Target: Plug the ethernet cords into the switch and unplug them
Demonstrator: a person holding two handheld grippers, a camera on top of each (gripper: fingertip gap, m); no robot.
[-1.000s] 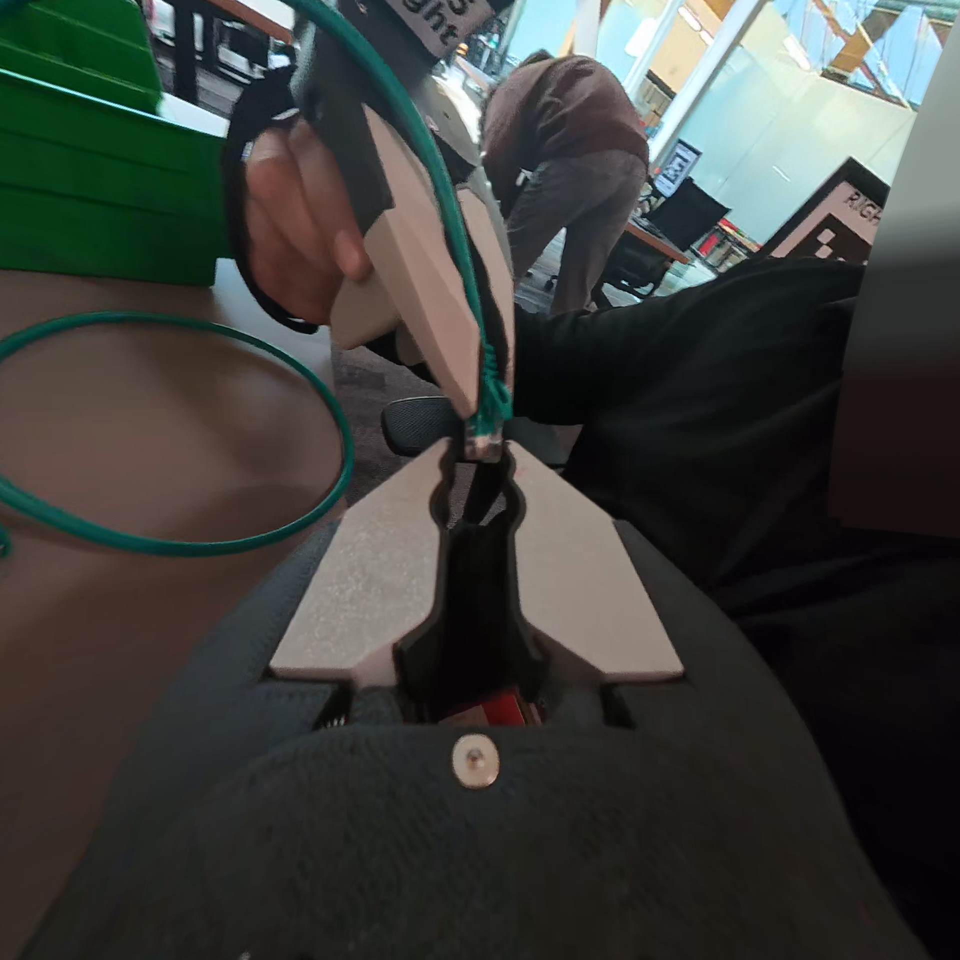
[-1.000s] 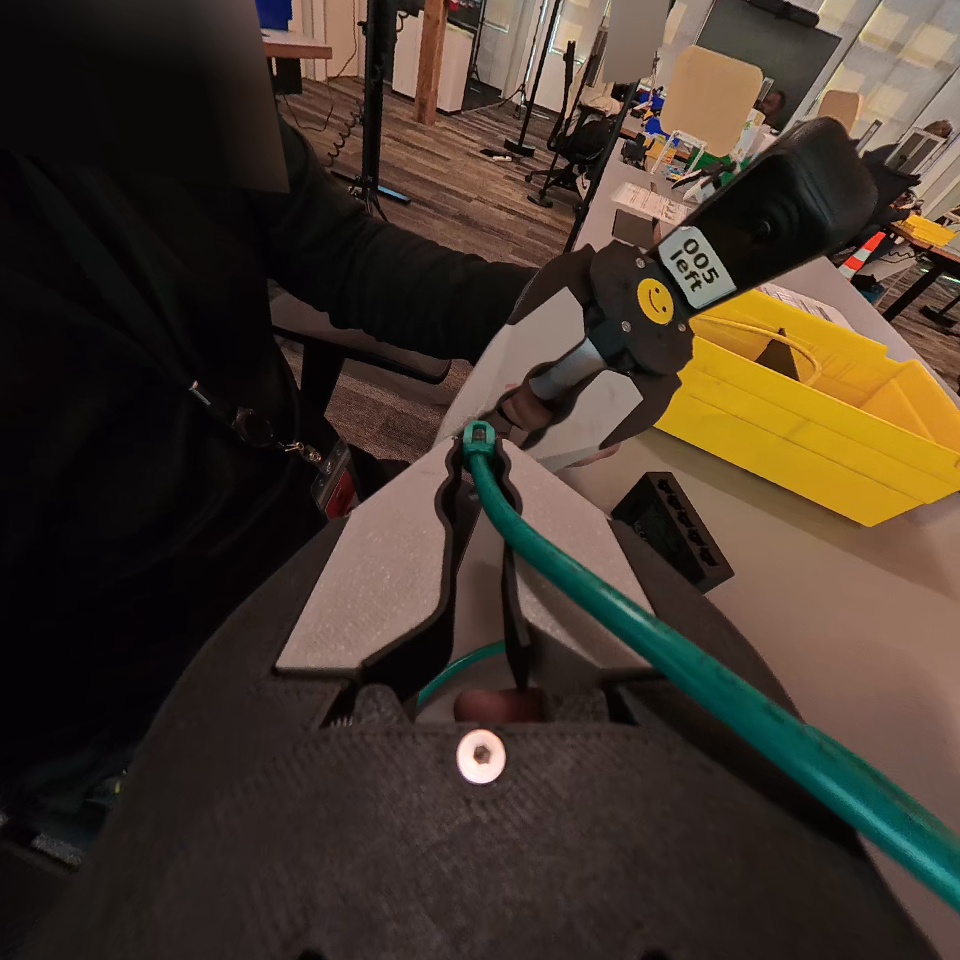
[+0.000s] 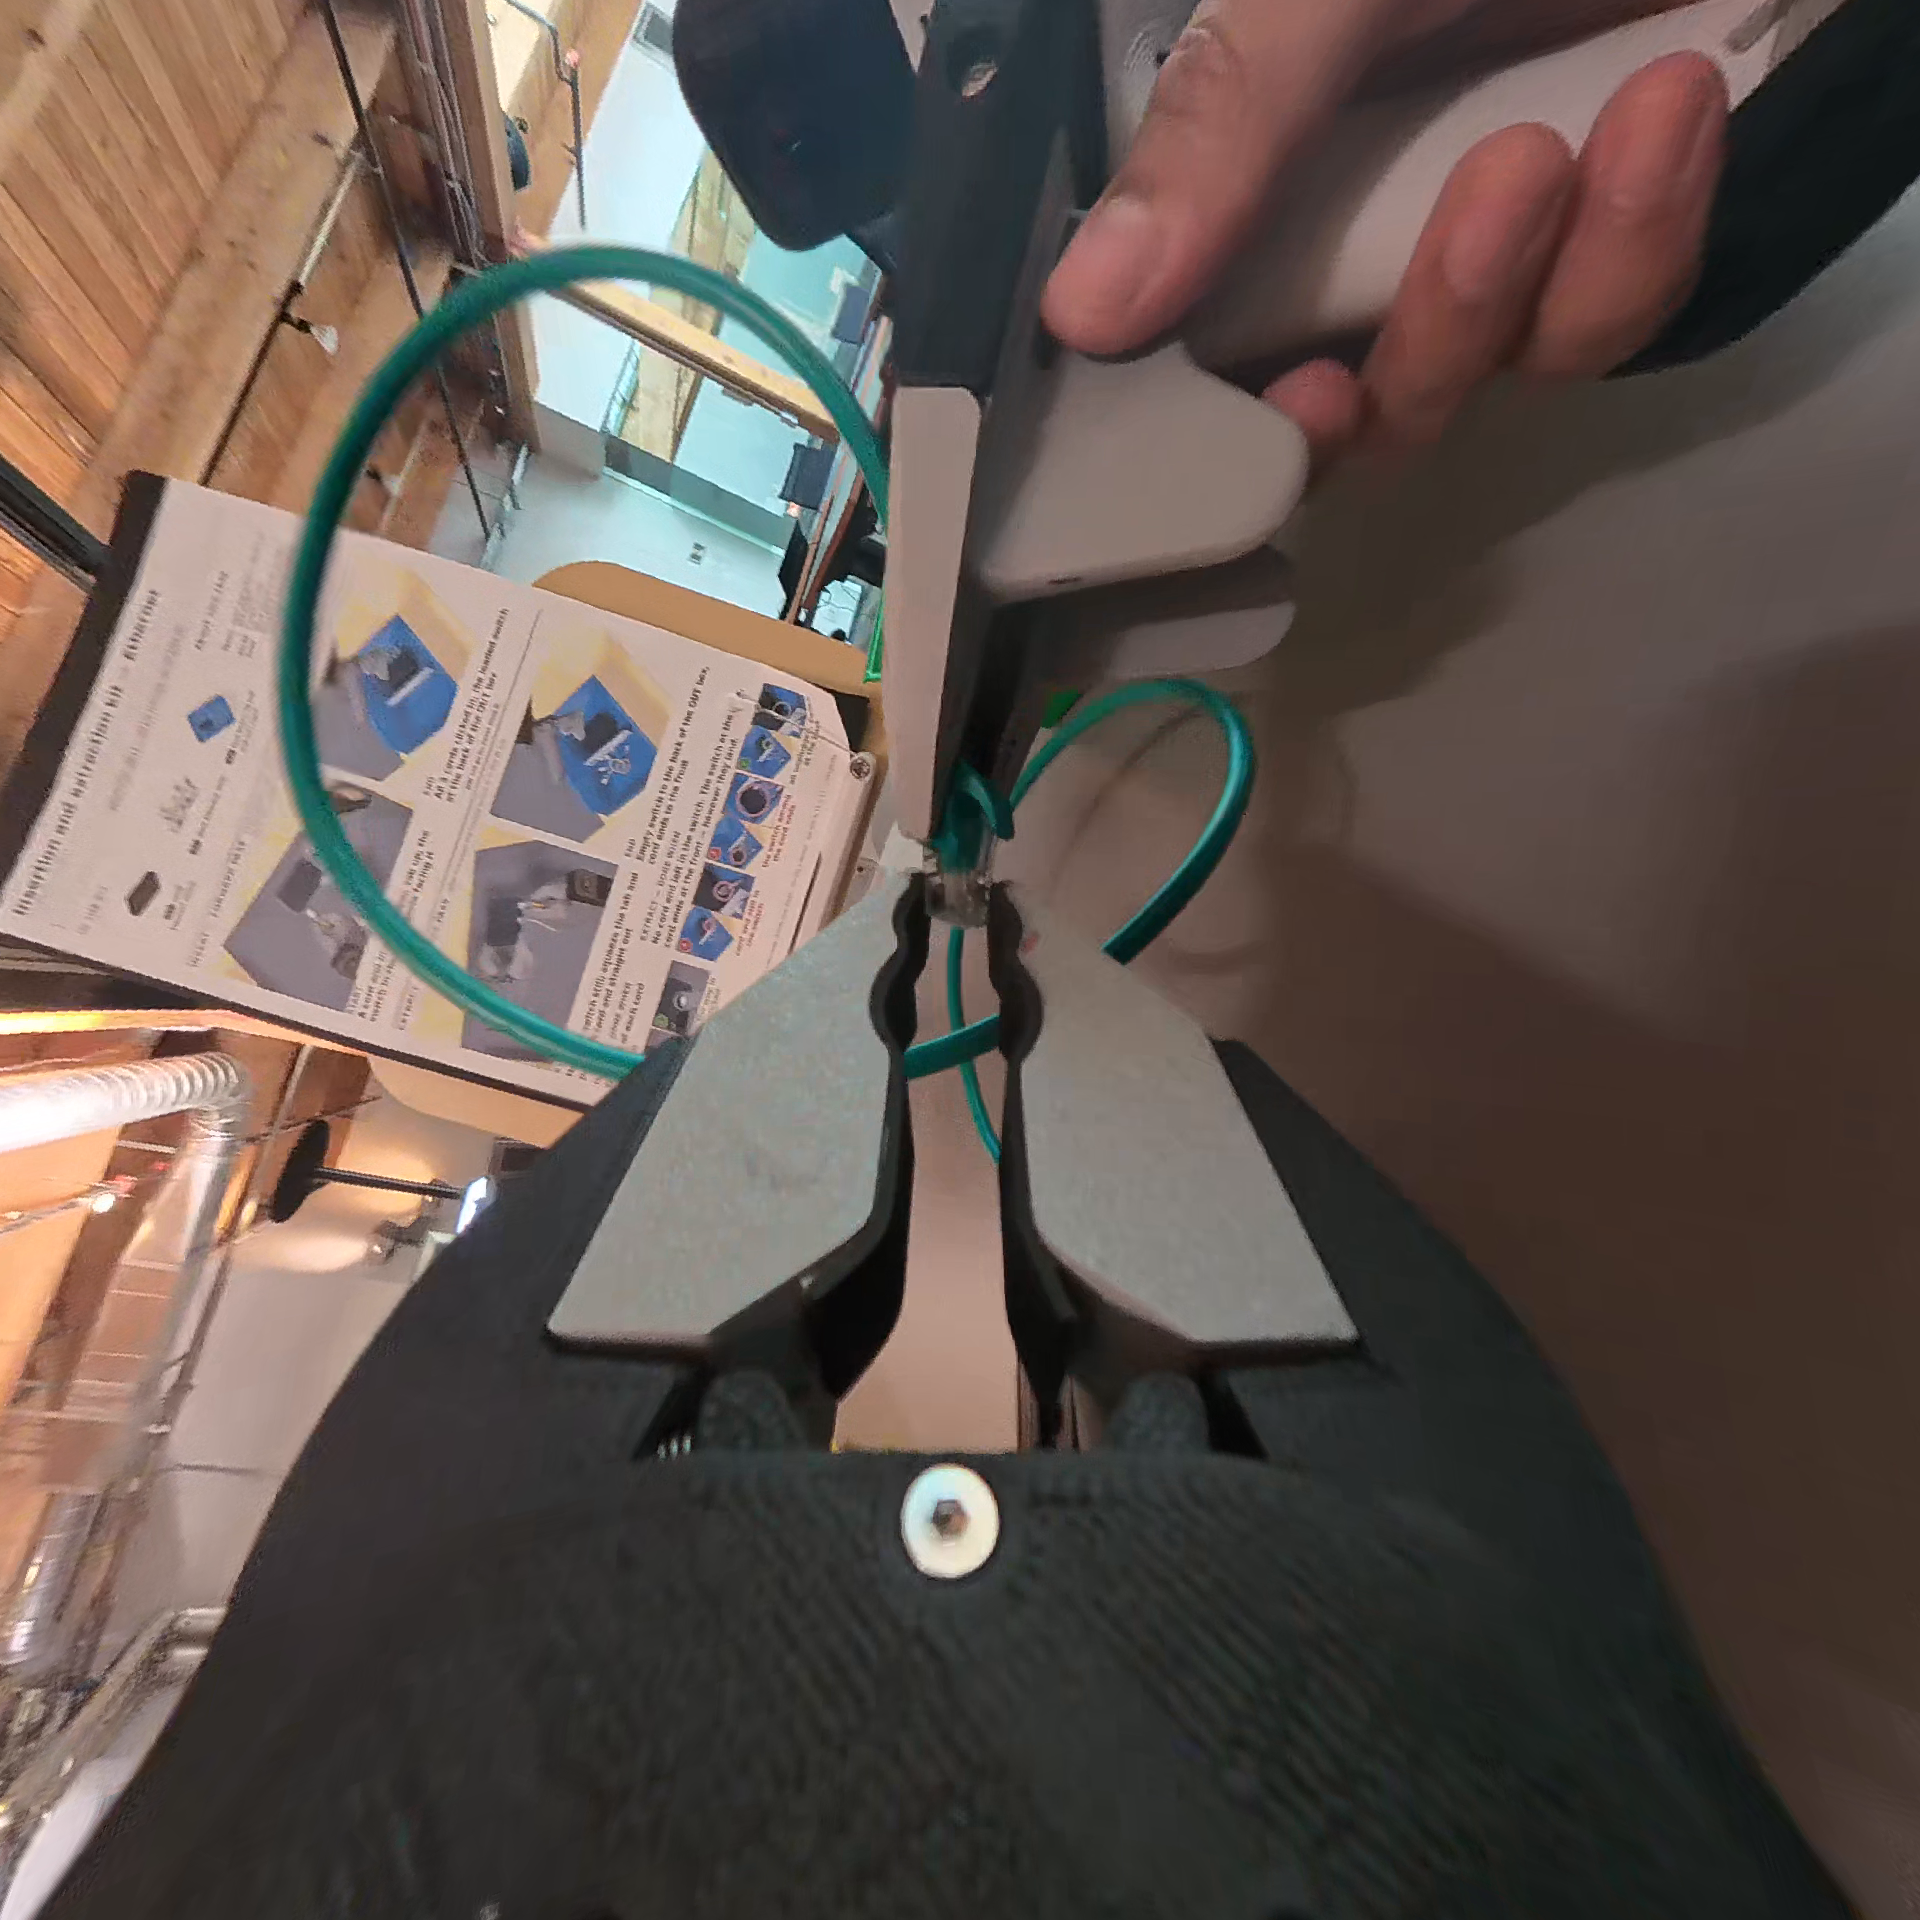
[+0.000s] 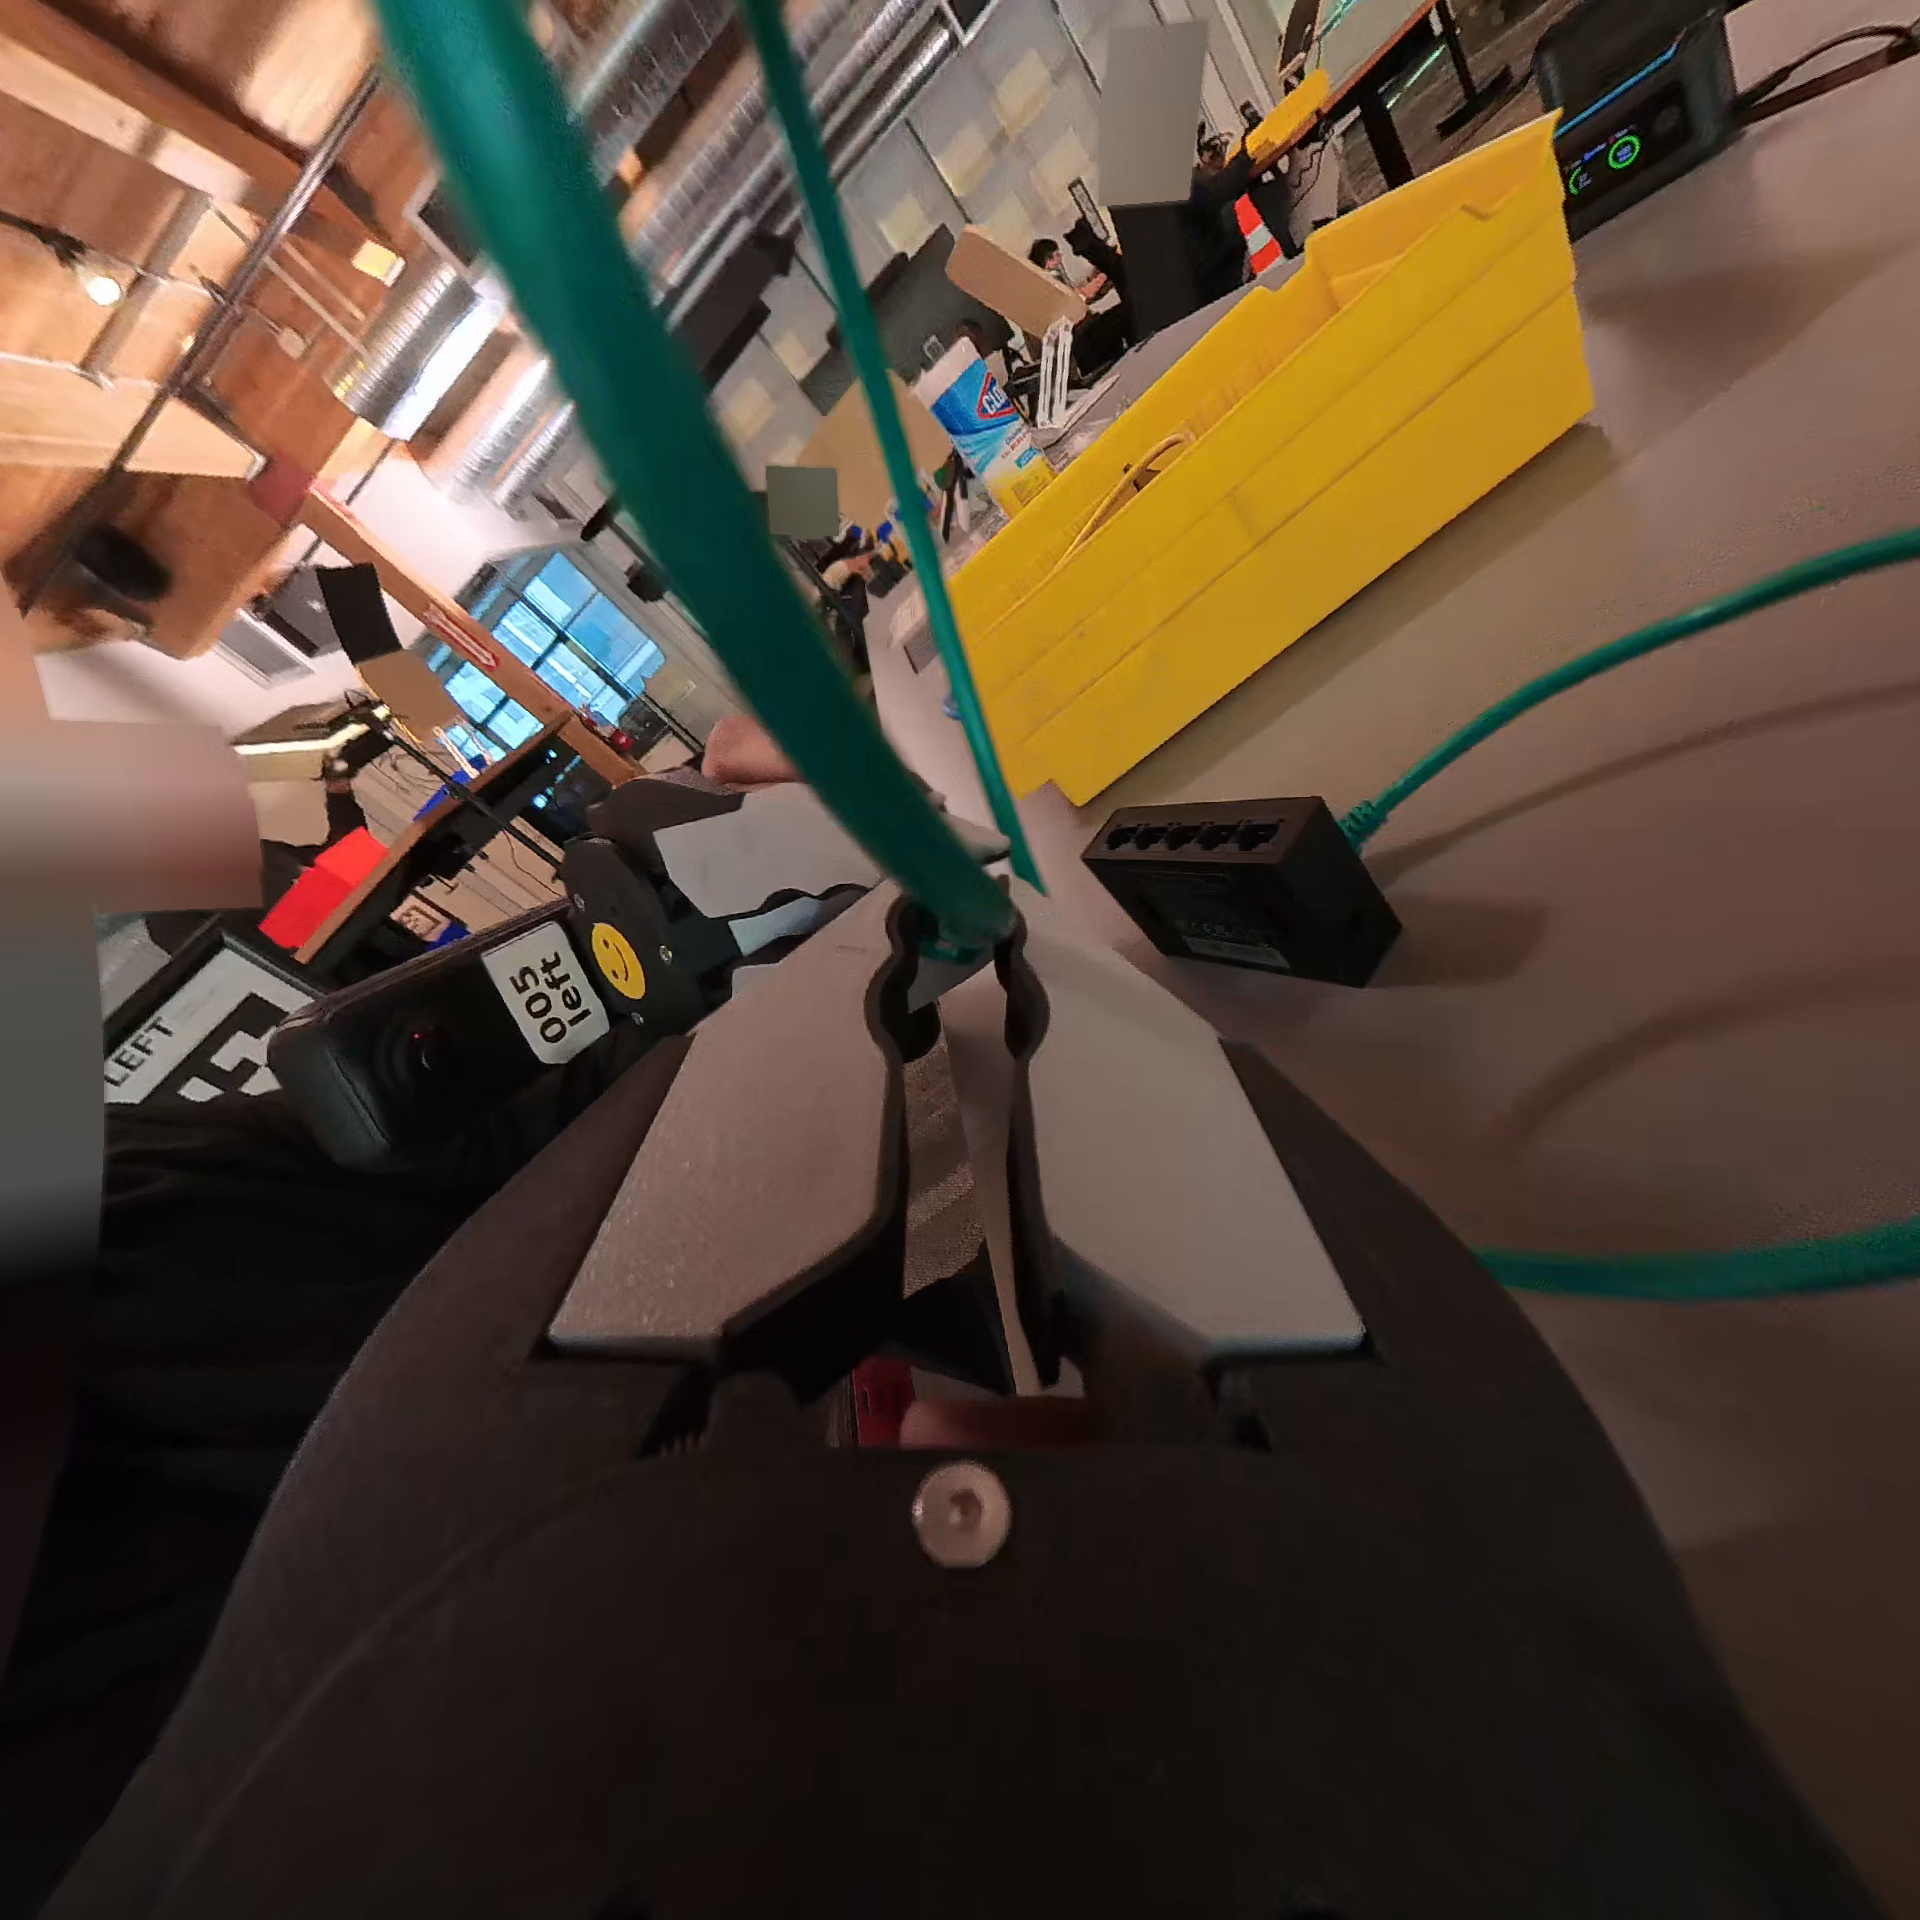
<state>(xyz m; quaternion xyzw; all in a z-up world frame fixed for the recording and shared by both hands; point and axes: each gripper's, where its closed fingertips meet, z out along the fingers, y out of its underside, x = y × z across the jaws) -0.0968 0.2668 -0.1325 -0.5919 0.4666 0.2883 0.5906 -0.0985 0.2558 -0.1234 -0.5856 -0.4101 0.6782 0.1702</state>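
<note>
Your right tongs (image 4: 954, 940) pinch the green ethernet cord (image 4: 623, 416); your left tongs (image 3: 958, 899) pinch its clear plug (image 3: 956, 891).

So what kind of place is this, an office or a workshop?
Probably an open-plan lab or workshop: long tables, a yellow parts bin beside a black network switch, an illustrated instruction sheet propped up, and exposed ceiling ducting.

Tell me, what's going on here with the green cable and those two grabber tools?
A person holds a gripper tool in each hand and is working a green ethernet cord in mid-air. The right gripper is pinching the cord just behind its end, while the left gripper has its fingers around the clear plug. The black switch sits on the table beside a yellow bin. A green cord already runs to the switch's far end.
</note>
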